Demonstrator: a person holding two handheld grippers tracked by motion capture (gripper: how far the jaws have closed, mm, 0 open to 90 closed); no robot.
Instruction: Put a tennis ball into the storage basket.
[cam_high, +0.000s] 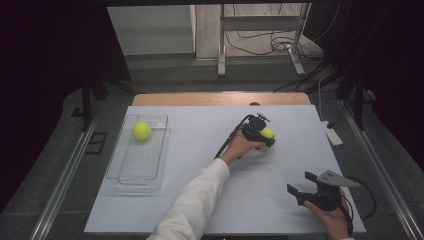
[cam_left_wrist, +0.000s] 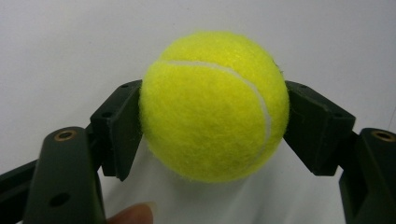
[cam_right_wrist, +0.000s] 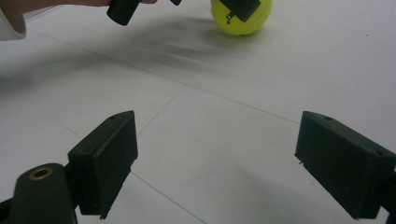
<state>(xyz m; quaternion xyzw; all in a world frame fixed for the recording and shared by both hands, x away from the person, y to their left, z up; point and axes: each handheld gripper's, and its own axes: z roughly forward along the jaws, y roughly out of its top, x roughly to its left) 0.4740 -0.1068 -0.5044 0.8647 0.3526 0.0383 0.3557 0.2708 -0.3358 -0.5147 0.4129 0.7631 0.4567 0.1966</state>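
**Left gripper's got the tennis ball, right one's just sitting there**

Starting from the bottom edge of the high view, the closest thing is the right gripper (cam_high: 302, 188), low in the right corner, held in the person's right hand (cam_high: 334, 214) with its grey plate on top. In the right gripper view both black jaws stand wide apart at the lower left and lower right of the frame, with nothing but bare white table (cam_right_wrist: 224, 130) between them. So that one is open and empty.

Next up, a white sleeve (cam_high: 192, 205) comes in from the bottom centre of the high view and runs diagonally up to the person's left hand (cam_high: 239, 147), a bit right of the middle of the frame. That hand carries the left gripper (cam_high: 270, 135), and this is where the action is: its jaws are clamped on a yellow tennis ball (cam_left_wrist: 214, 105). In the left gripper view the ball sits dead centre and both pads press into its fuzz, one on each side. A fingertip (cam_left_wrist: 133, 215) peeks in at the bottom edge. The same ball shows in the high view (cam_high: 269, 133), right of centre on the white table, and at the top of the right gripper view (cam_right_wrist: 240, 21), resting on the surface as far as I can tell.

Further back, in the left part of the high view, there's a clear tray (cam_high: 131, 170) with a second tennis ball (cam_high: 141, 130) lying at its far end, well apart from both grippers.
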